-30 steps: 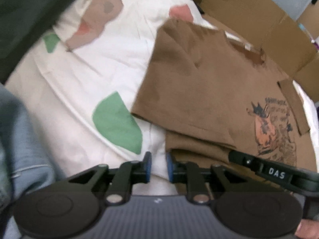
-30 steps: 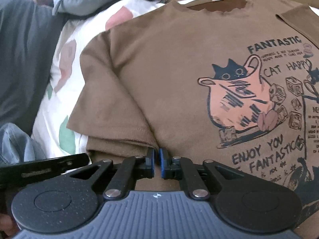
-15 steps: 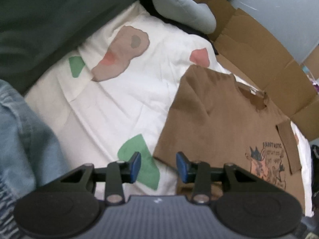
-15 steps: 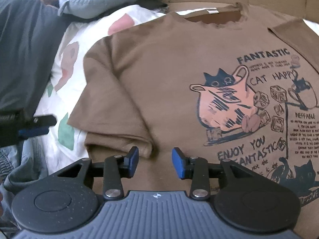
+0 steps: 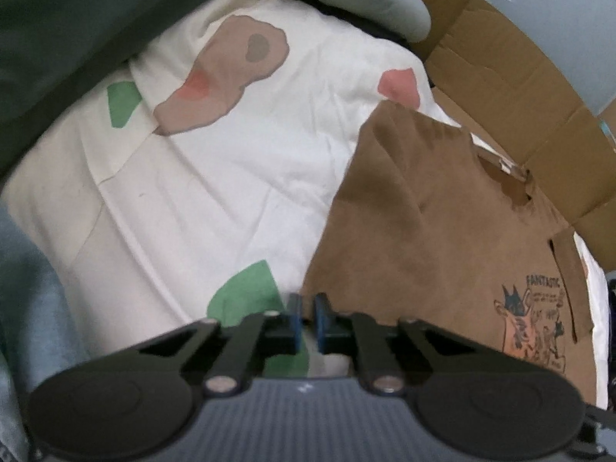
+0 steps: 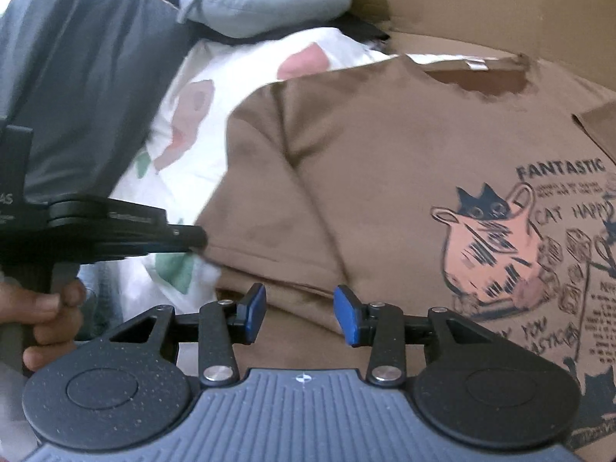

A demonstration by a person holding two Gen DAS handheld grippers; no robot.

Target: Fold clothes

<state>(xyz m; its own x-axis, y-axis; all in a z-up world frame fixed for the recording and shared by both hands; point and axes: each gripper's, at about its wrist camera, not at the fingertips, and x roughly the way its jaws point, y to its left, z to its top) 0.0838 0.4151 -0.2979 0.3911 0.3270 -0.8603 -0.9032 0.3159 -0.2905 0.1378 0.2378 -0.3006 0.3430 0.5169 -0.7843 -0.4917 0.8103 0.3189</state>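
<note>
Brown tee (image 6: 385, 177) lies flat on the patterned sheet (image 5: 215, 192), sleeve folded in. Left gripper (image 5: 306, 317) is low at the sleeve's corner, fingers nearly pressed together, apparently pinching its hem. Right gripper (image 6: 299, 313) hovers over the sleeve, fingers spread.

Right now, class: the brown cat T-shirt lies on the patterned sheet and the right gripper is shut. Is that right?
One error: the right gripper is open, its blue pads apart above the brown T-shirt, as the right wrist view shows. The shirt does lie on the patterned sheet.
</note>
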